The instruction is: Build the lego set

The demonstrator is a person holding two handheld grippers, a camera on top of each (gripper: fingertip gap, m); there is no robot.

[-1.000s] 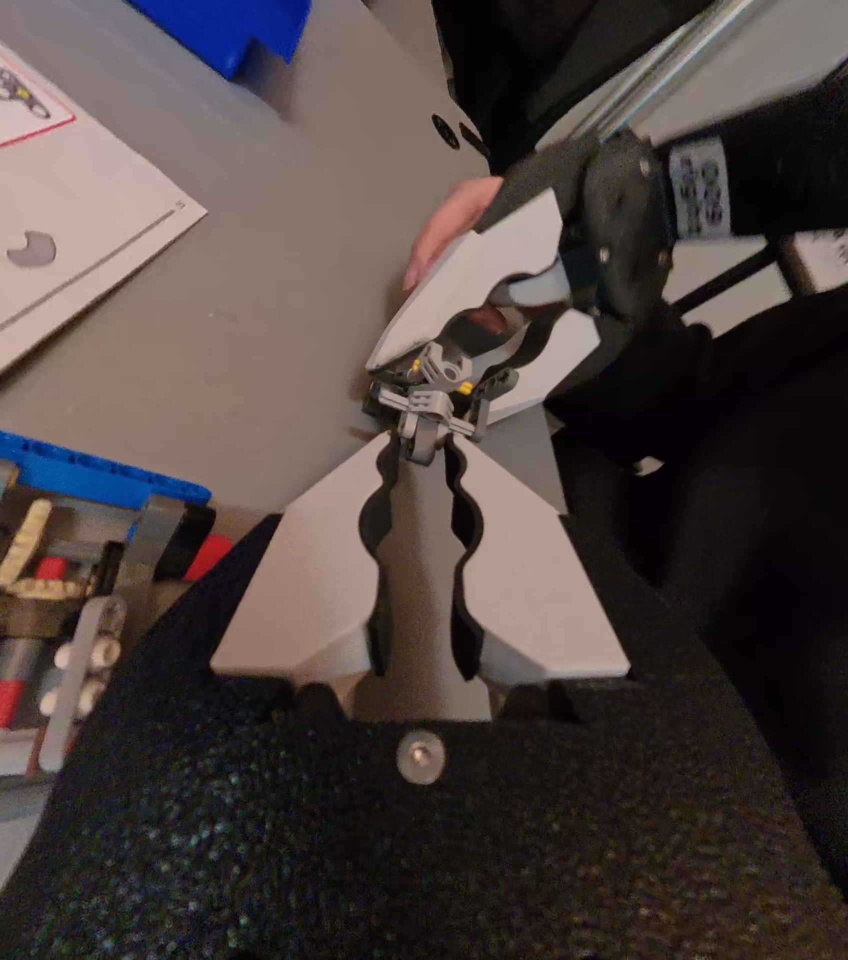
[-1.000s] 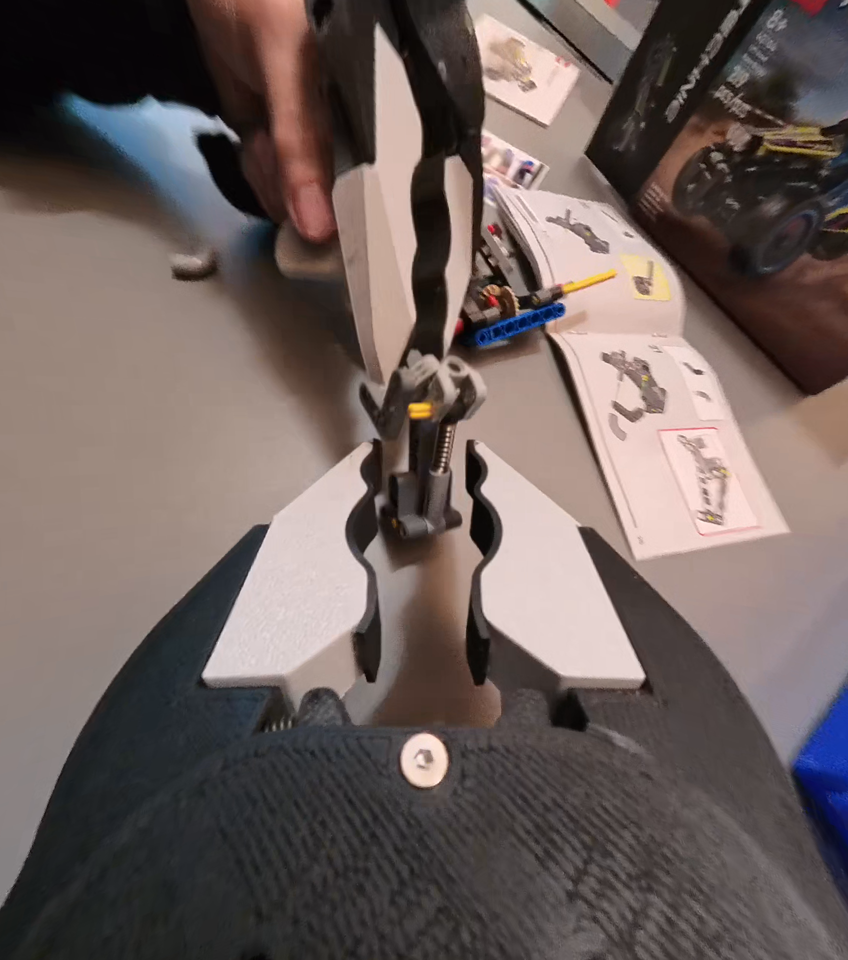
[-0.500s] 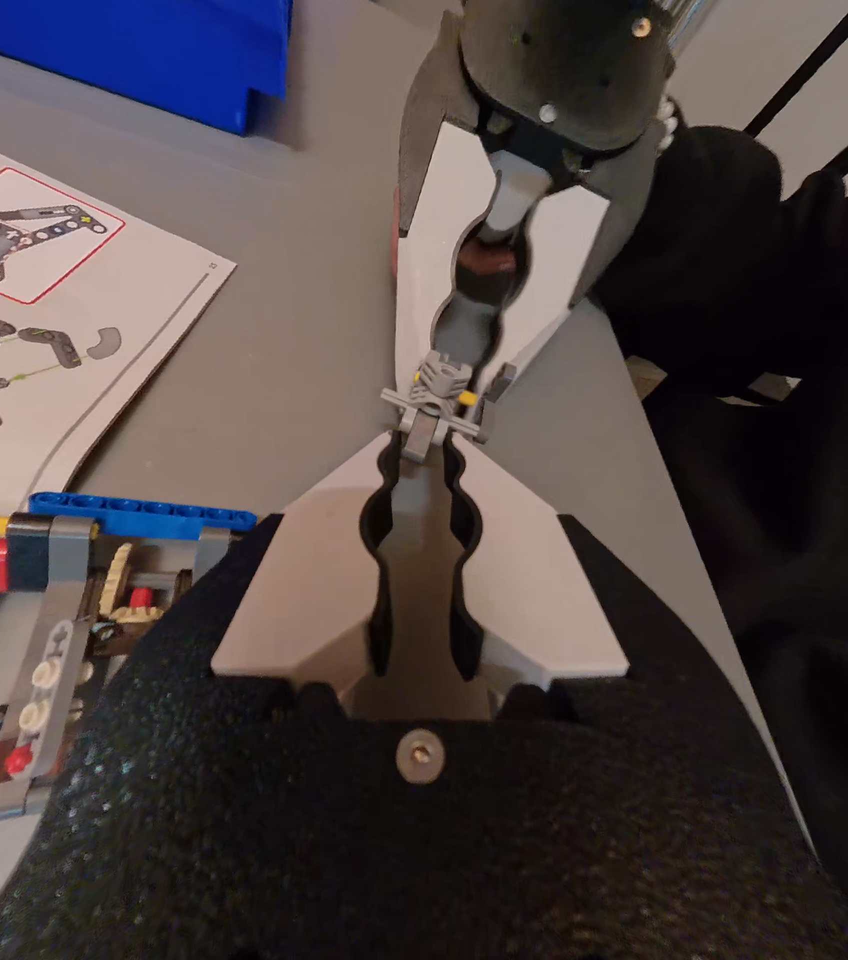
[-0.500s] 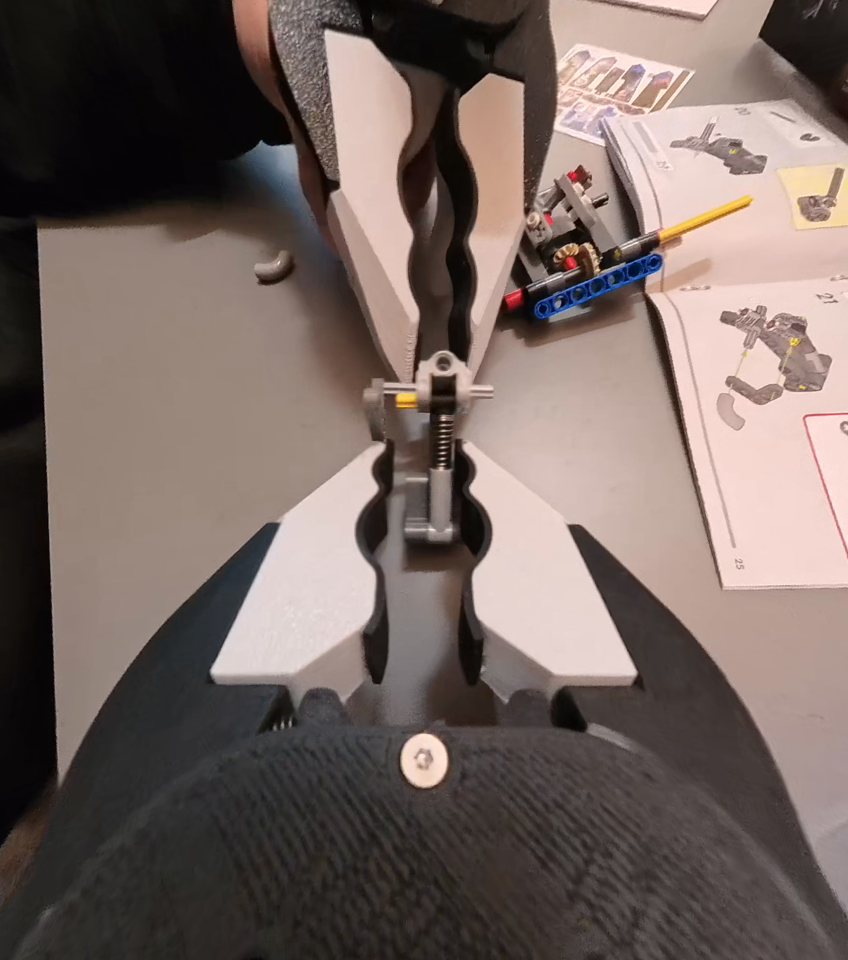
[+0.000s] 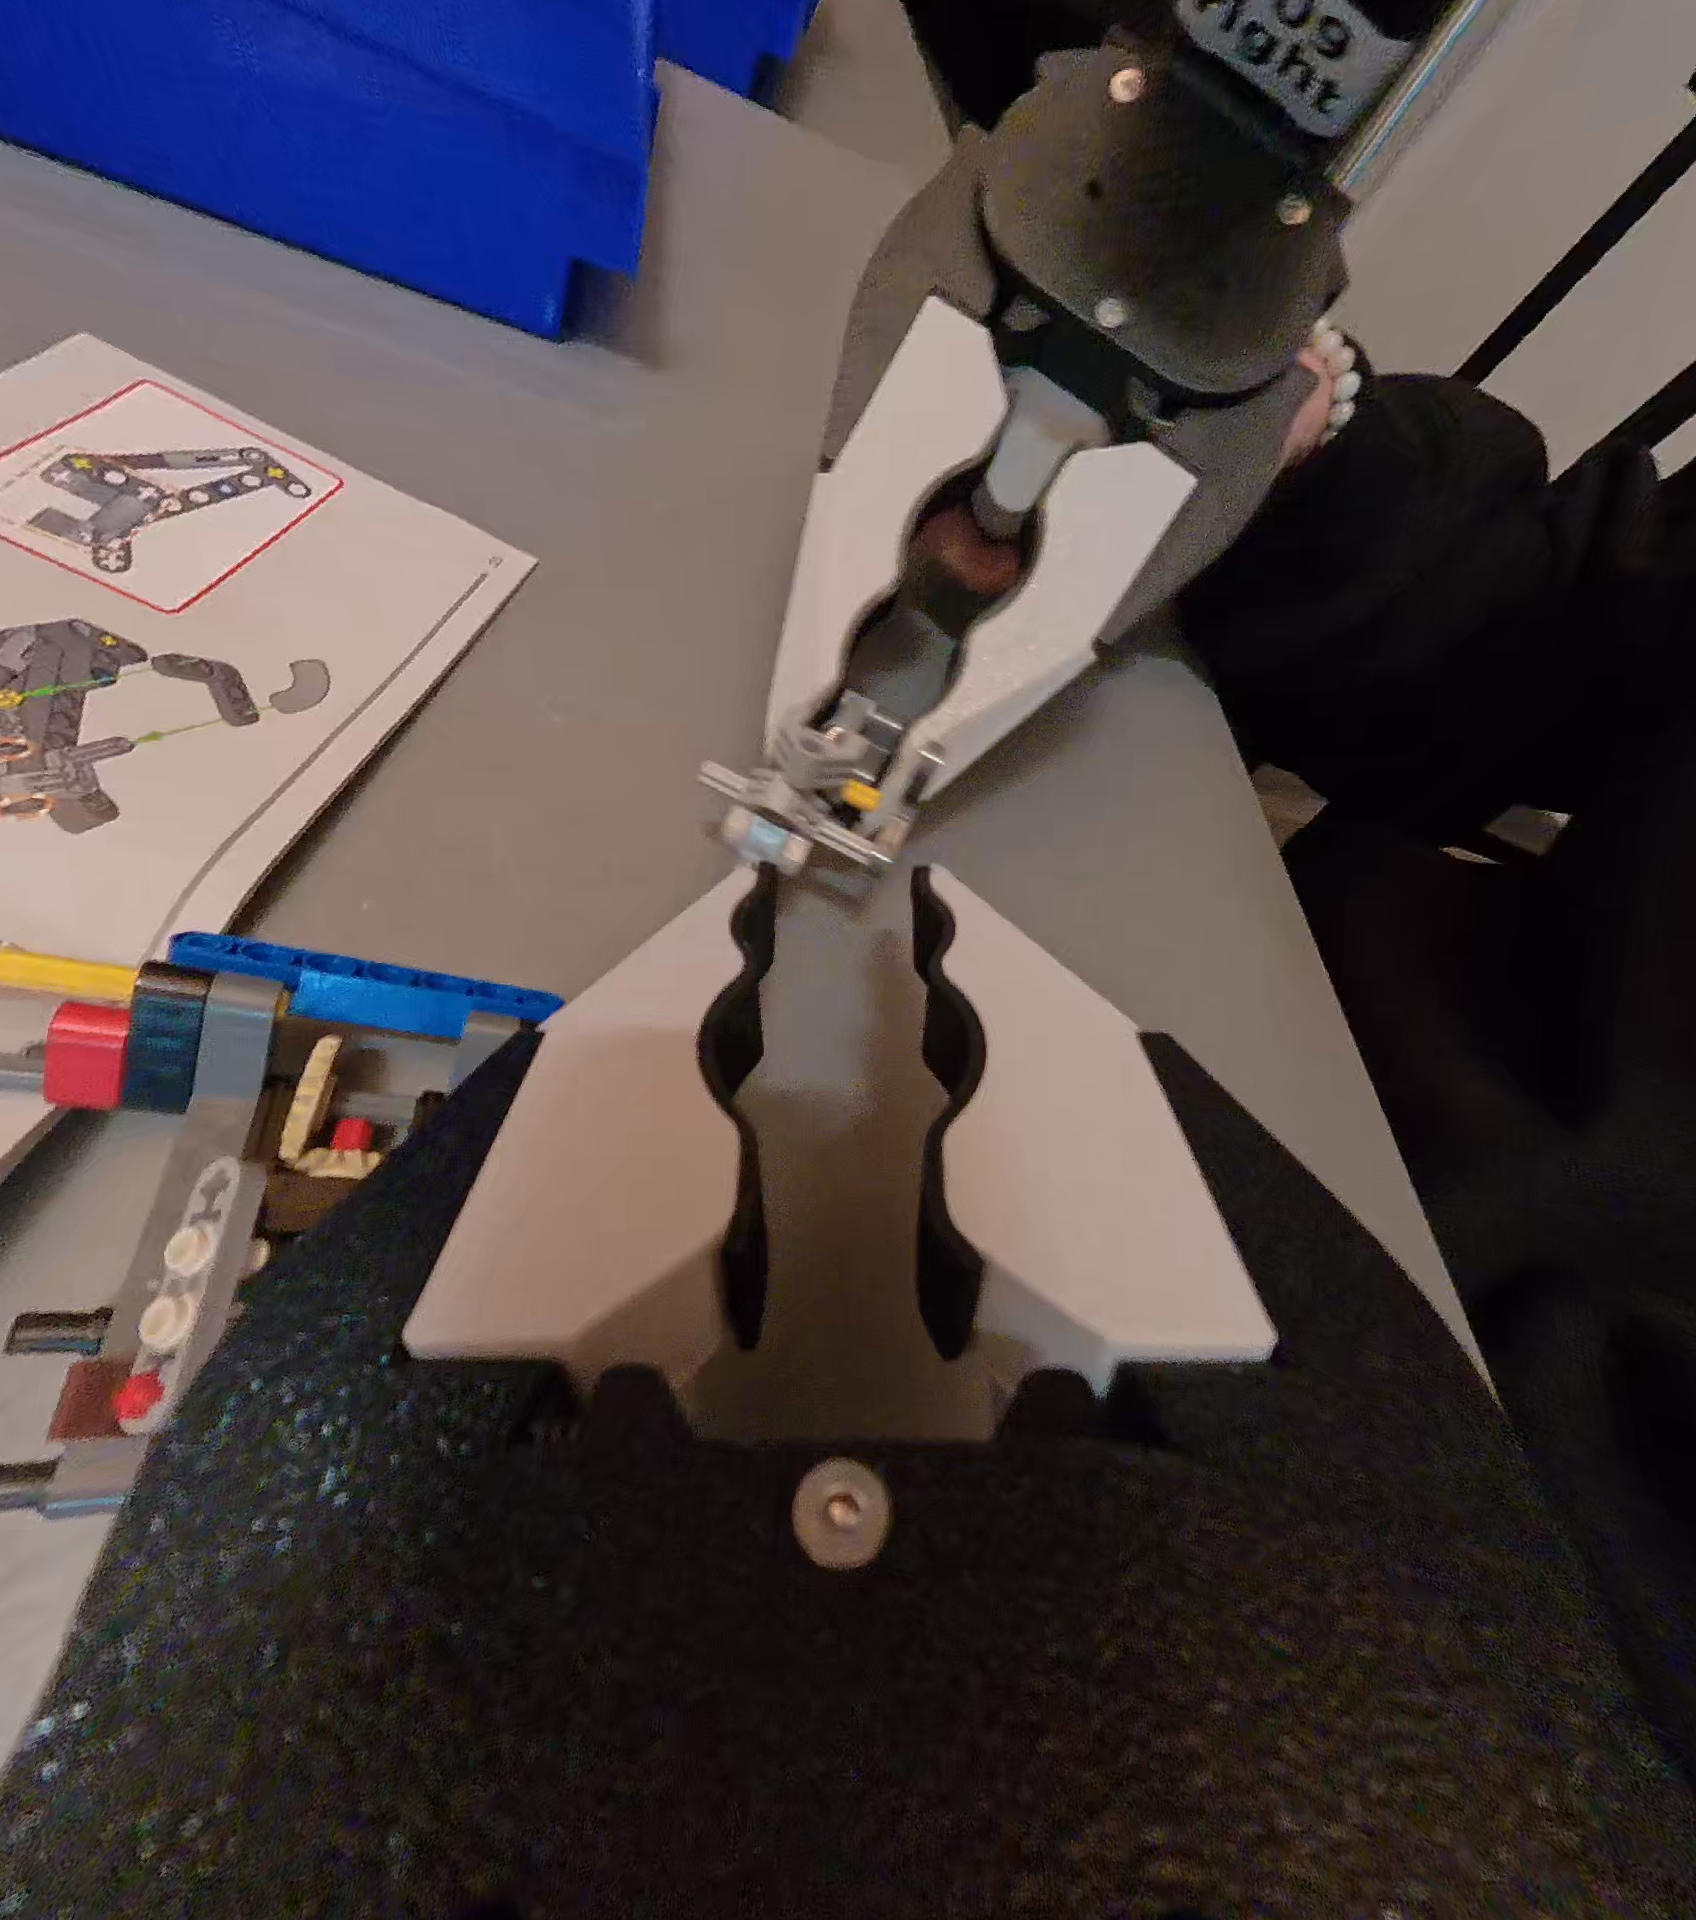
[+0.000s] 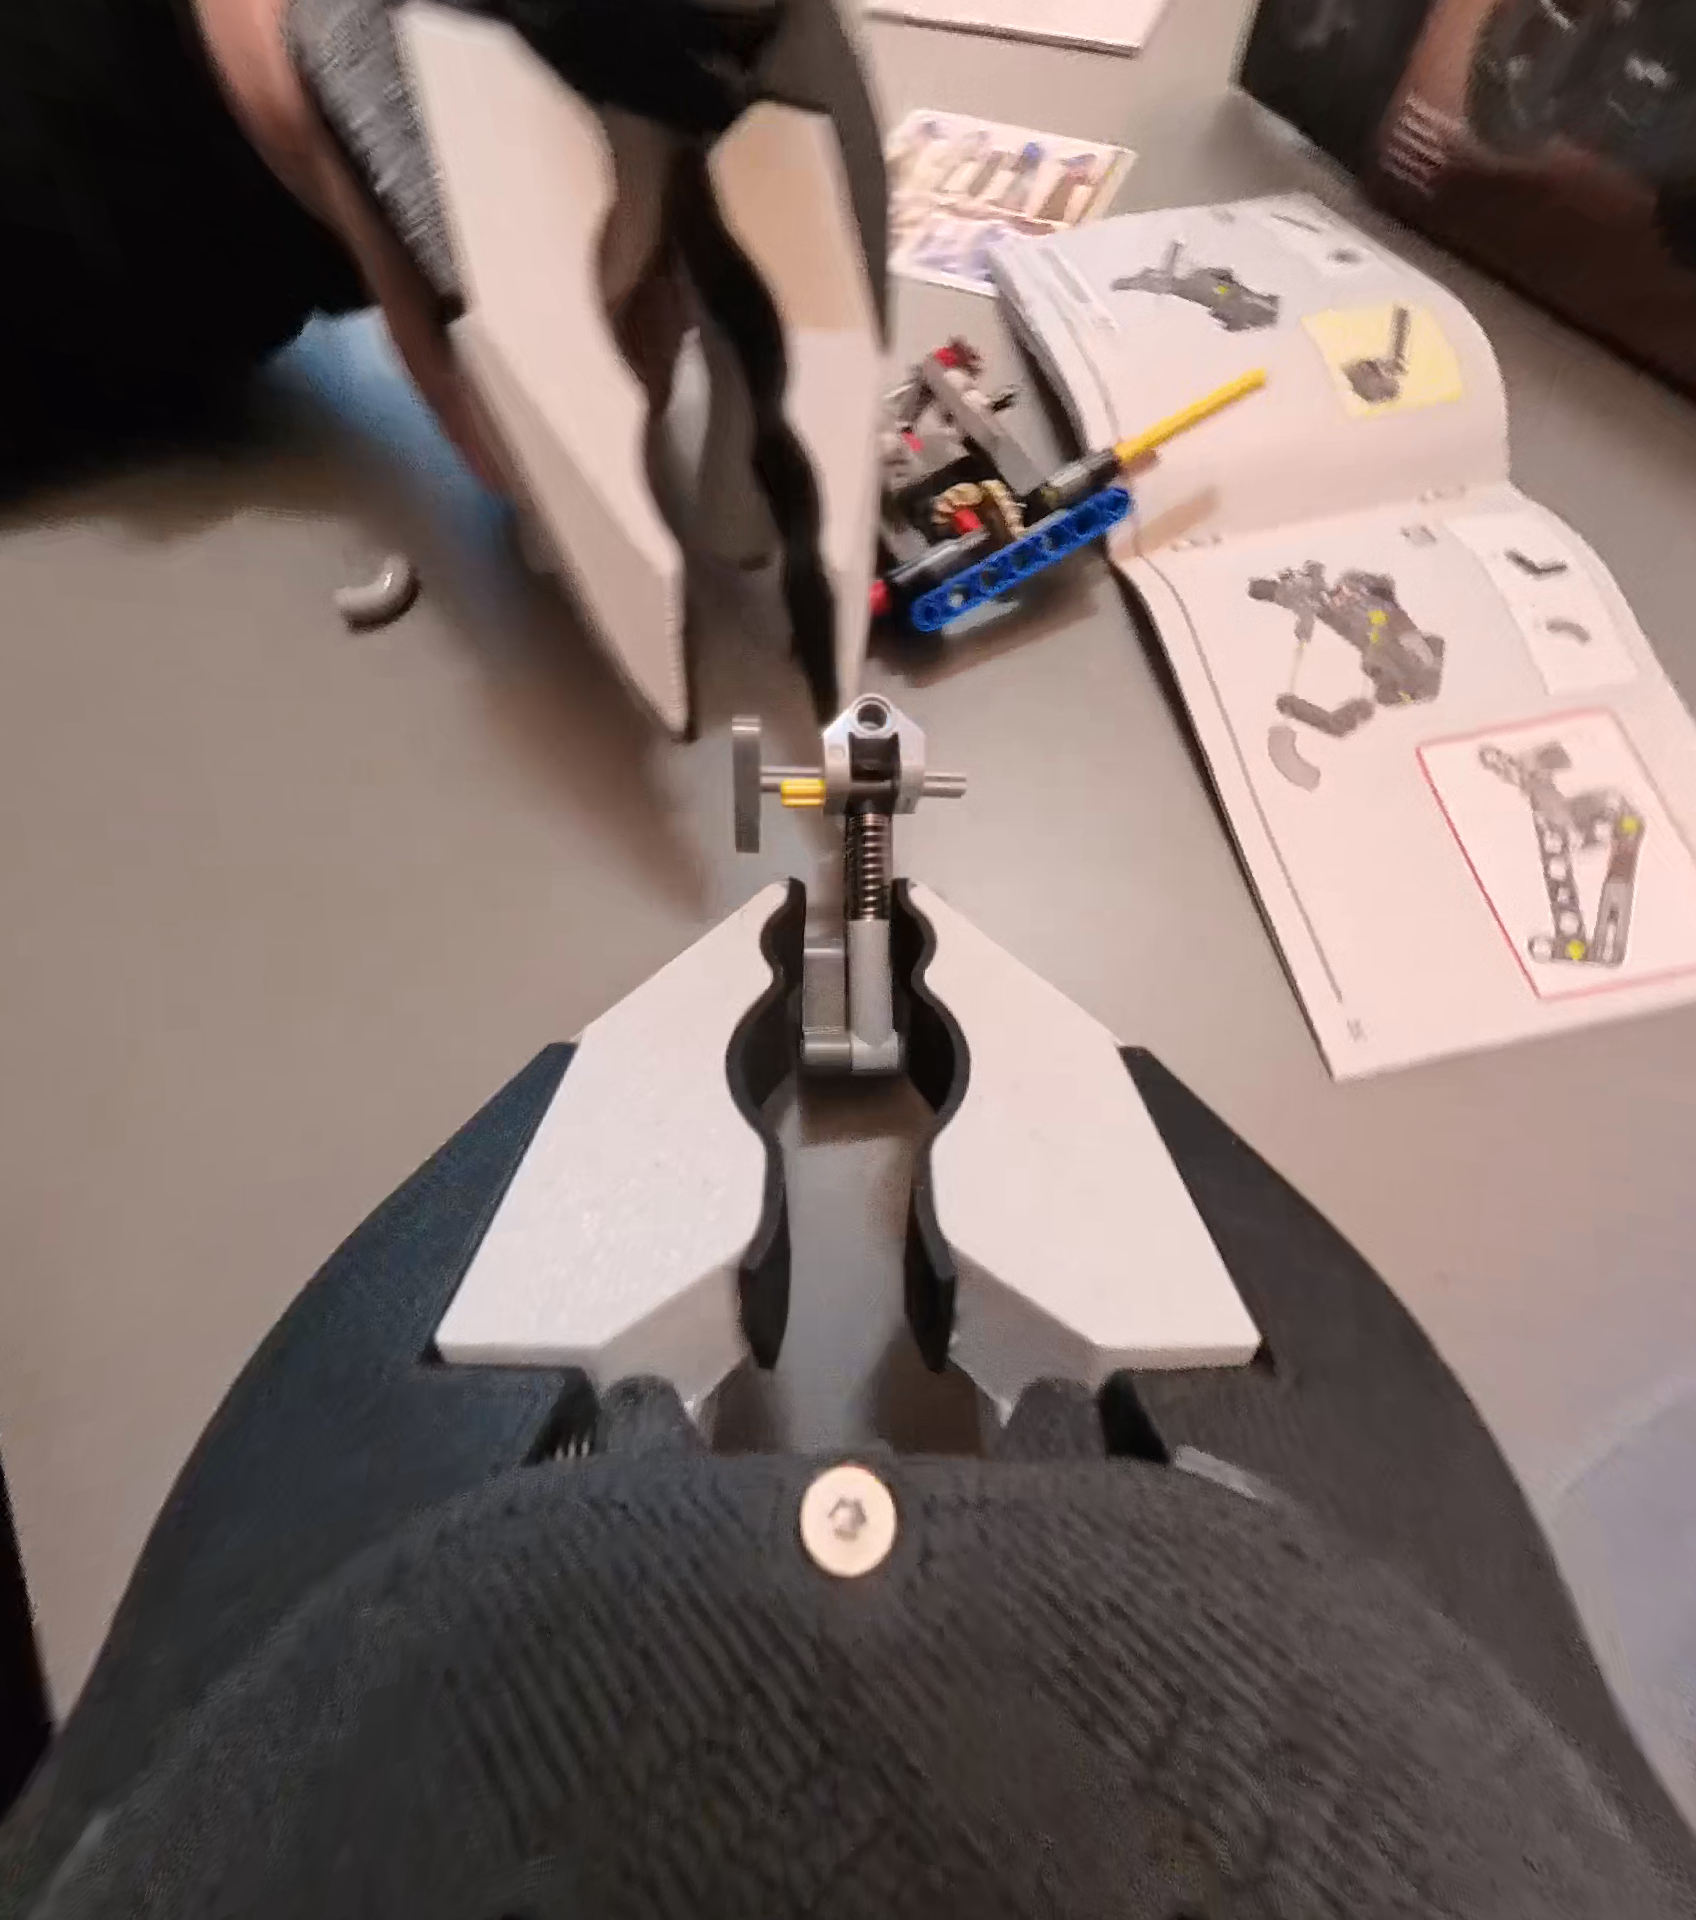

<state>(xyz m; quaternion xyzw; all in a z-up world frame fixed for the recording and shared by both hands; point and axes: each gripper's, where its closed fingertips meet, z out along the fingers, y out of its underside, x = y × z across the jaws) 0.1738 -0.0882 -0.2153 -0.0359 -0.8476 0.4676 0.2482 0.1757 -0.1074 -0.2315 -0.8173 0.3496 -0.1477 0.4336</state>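
A small grey shock-absorber piece [image 6: 870, 769] with a black spring, a cross axle and a yellow bush sticks out of my right gripper [image 6: 852, 896], which is shut on its lower body. In the left wrist view the same piece [image 5: 792, 800] hangs from the right gripper [image 5: 859, 743], which comes in from above. My left gripper [image 5: 844, 883] is open and empty, its tips just short of the piece. In the right wrist view the left gripper [image 6: 756, 696] is blurred, just above and behind the piece.
A partial build with a blue beam [image 5: 366, 987] and yellow axle lies left of my left gripper, also in the right wrist view [image 6: 1010, 561]. An open instruction booklet [image 6: 1446, 727] lies beside it. A small grey curved part [image 6: 371, 592], blue bins [image 5: 304, 135] and a set box [image 6: 1602, 208] are around.
My left gripper was shut on the piece's top end; it has opened, let go and drawn back slightly. The right gripper still holds the piece.
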